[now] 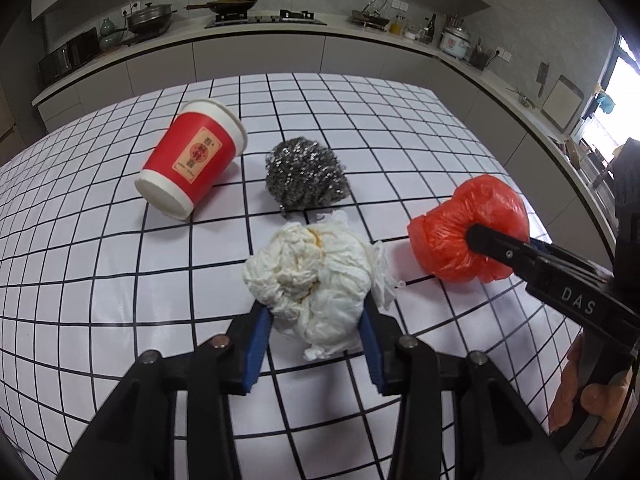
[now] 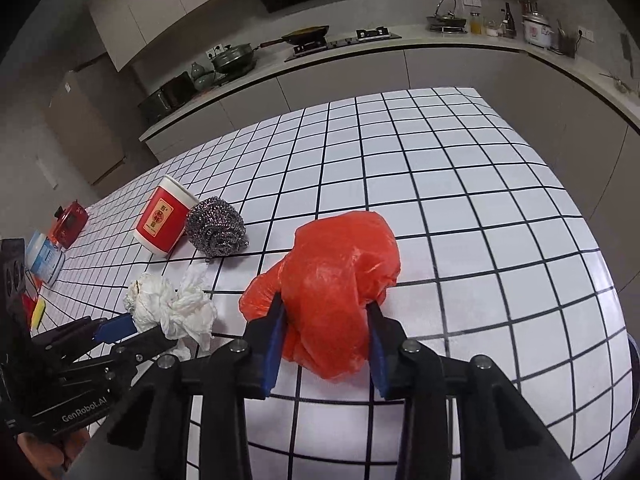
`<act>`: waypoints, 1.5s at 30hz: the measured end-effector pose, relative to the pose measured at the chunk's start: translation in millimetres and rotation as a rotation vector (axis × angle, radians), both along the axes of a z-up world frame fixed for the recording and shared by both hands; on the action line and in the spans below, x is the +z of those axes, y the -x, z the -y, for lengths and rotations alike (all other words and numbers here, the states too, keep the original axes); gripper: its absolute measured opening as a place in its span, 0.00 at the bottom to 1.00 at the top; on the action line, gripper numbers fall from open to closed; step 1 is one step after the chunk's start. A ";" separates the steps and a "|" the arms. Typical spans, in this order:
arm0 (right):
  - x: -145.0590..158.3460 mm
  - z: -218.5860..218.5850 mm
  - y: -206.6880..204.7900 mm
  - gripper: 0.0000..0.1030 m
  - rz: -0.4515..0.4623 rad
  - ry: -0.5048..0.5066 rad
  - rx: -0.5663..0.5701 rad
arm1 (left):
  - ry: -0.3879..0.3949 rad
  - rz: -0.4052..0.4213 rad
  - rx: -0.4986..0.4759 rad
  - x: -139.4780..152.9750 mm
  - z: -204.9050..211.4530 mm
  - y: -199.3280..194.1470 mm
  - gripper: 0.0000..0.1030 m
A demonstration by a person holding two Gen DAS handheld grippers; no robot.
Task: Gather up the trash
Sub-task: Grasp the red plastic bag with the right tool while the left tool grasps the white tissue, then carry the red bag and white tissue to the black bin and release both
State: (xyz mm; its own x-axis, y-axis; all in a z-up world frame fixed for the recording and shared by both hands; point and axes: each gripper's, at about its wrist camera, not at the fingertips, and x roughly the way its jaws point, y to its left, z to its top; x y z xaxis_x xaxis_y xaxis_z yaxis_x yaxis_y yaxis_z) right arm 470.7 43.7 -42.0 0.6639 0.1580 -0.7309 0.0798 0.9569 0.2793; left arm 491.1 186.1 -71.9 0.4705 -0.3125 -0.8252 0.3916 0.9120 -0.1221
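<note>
On the checked desk, the left gripper is clamped on a tissue wad and the right gripper pinches a red bag (both soft); either could slip free when lifted

Grid-patterned tablecloth, white with black lines, covers the table. Behind it, a long kitchen counter with gas hob; frying pan sits on the hob, lidded wok to its left. Rice cooker and bottles stand at counter's right end. Cutting board leans against the right wall.
</note>
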 end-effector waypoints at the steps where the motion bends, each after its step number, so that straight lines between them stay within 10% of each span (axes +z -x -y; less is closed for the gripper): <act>1: 1.6 1.8 3.5 0.37 0.005 0.002 -0.002 | 0.002 0.006 -0.001 2.1 0.8 2.4 0.41; 16: 11.5 82.2 65.2 0.37 0.044 0.000 -0.060 | 0.044 0.038 -0.023 21.3 65.6 43.7 0.40; 34: 16.5 220.7 232.6 0.37 -0.025 0.068 -0.579 | 0.097 -0.003 -0.422 25.8 198.3 98.1 0.40; 45: -45.3 336.3 273.7 0.37 -0.131 0.040 -0.537 | 0.069 -0.075 -0.467 3.1 342.7 140.6 0.40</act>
